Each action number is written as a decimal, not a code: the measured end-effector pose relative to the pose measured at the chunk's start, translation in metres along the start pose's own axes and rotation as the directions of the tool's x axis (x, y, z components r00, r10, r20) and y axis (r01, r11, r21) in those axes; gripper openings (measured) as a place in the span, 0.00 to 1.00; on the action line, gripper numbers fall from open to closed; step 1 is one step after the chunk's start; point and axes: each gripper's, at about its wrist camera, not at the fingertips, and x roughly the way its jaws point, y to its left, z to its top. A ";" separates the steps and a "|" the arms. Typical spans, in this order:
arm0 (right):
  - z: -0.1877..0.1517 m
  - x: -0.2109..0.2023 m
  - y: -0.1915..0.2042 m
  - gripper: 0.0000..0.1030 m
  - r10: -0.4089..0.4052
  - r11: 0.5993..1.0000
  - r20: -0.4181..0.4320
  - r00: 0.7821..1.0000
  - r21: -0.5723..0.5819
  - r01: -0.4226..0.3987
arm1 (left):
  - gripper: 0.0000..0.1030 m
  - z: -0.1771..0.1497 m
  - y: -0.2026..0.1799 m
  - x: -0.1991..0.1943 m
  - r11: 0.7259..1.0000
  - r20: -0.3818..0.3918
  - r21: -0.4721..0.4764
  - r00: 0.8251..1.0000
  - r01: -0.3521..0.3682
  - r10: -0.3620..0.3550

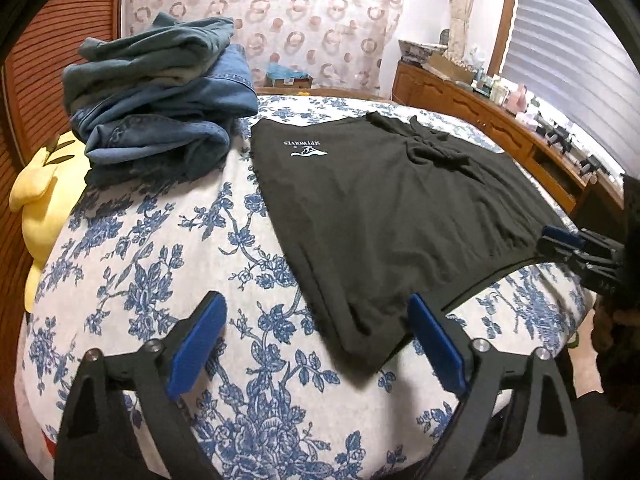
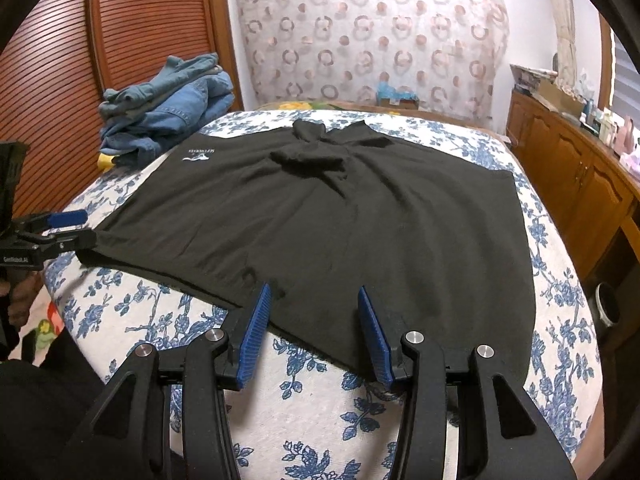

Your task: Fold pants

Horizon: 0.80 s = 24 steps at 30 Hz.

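Black shorts (image 1: 384, 208) with a small white logo lie spread flat on the blue-flowered bedsheet (image 1: 160, 264), with the legs bunched at the far end. They also fill the middle of the right wrist view (image 2: 340, 216). My left gripper (image 1: 316, 320) is open, its blue pads on either side of the near left corner of the cloth, just above it. My right gripper (image 2: 314, 304) is open over the near hem. It shows in the left wrist view (image 1: 560, 240) at the cloth's right edge. The left gripper shows in the right wrist view (image 2: 76, 226) at the cloth's left corner.
A pile of blue jeans (image 1: 160, 104) sits at the far left of the bed, also in the right wrist view (image 2: 168, 108). A yellow plush (image 1: 44, 196) lies at the left edge. A wooden dresser (image 2: 572, 172) with small items runs along the right.
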 end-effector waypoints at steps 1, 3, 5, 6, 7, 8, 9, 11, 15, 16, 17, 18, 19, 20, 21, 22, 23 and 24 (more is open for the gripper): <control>-0.001 0.000 0.000 0.45 0.000 1.000 -0.001 1.000 0.002 0.000 | 0.88 -0.001 0.000 0.000 1.000 0.000 0.001 1.000 -0.012 0.012; -0.002 0.002 0.001 0.45 0.001 1.000 -0.005 1.000 0.005 -0.001 | 0.82 -0.002 -0.002 -0.002 1.000 0.004 0.011 1.000 -0.018 0.018; -0.004 0.002 0.002 0.45 -0.001 1.000 -0.007 1.000 0.004 0.001 | 0.76 -0.002 -0.002 -0.004 1.000 0.013 0.002 1.000 0.001 -0.001; -0.004 0.003 0.001 0.45 -0.002 1.000 -0.007 1.000 0.005 0.002 | 0.74 -0.002 -0.002 -0.005 1.000 0.017 -0.001 1.000 0.001 -0.001; -0.005 0.003 0.001 0.45 -0.001 1.000 -0.007 1.000 0.008 0.001 | 0.71 -0.002 -0.002 -0.007 1.000 0.025 -0.003 1.000 0.003 -0.002; -0.005 0.003 0.000 0.46 0.001 1.000 -0.005 1.000 0.011 -0.001 | 0.70 -0.001 -0.002 -0.008 1.000 0.030 -0.006 1.000 0.004 -0.004; -0.005 0.003 -0.001 0.46 0.002 1.000 -0.004 1.000 0.013 -0.002 | 0.68 -0.001 -0.002 -0.008 1.000 0.034 -0.009 0.999 0.003 -0.003; -0.006 0.002 -0.001 0.46 0.001 1.000 -0.003 1.000 0.016 -0.001 | 0.62 -0.002 -0.002 -0.009 1.000 0.039 -0.014 0.999 0.004 -0.004; -0.006 0.002 -0.001 0.47 0.001 1.000 -0.002 1.000 0.015 -0.001 | 0.60 -0.004 -0.002 -0.006 1.000 0.033 -0.016 0.999 -0.011 0.012; -0.006 0.002 -0.001 0.47 0.002 1.000 -0.003 1.000 0.016 -0.002 | 0.60 -0.006 -0.003 -0.004 1.000 0.023 -0.012 1.000 -0.016 0.017; -0.006 0.002 -0.001 0.47 0.003 1.000 -0.003 1.000 0.016 -0.003 | 0.60 -0.007 -0.003 -0.002 1.000 0.015 -0.009 1.000 -0.017 0.017; -0.006 0.002 -0.001 0.47 0.003 1.000 -0.003 1.000 0.016 -0.003 | 0.60 -0.008 -0.004 -0.001 1.000 0.009 -0.008 1.000 -0.018 0.018; -0.006 0.002 -0.001 0.47 0.003 1.000 -0.003 1.000 0.016 -0.003 | 0.60 -0.010 -0.005 0.000 1.000 0.007 -0.004 1.000 -0.021 0.021; -0.006 0.001 -0.001 0.47 0.002 1.000 -0.003 1.000 0.016 -0.002 | 0.59 -0.011 -0.007 0.000 1.000 0.010 0.004 1.000 -0.026 0.026; -0.006 0.002 -0.001 0.47 0.002 1.000 -0.004 1.000 0.015 -0.002 | 0.55 -0.011 -0.008 0.001 1.000 0.010 0.011 1.000 -0.028 0.028; -0.006 0.002 -0.001 0.47 0.002 1.000 -0.004 1.000 0.015 -0.002 | 0.52 -0.012 -0.010 0.001 0.999 0.014 0.022 1.000 -0.026 0.026; -0.006 0.002 -0.001 0.47 0.001 1.000 -0.002 1.000 0.014 -0.001 | 0.47 -0.012 -0.012 0.001 0.999 0.015 0.030 1.000 -0.027 0.026; -0.006 0.002 -0.001 0.47 0.001 1.000 -0.002 1.000 0.014 -0.001 | 0.45 -0.012 -0.013 0.001 0.999 0.016 0.039 0.999 -0.030 0.030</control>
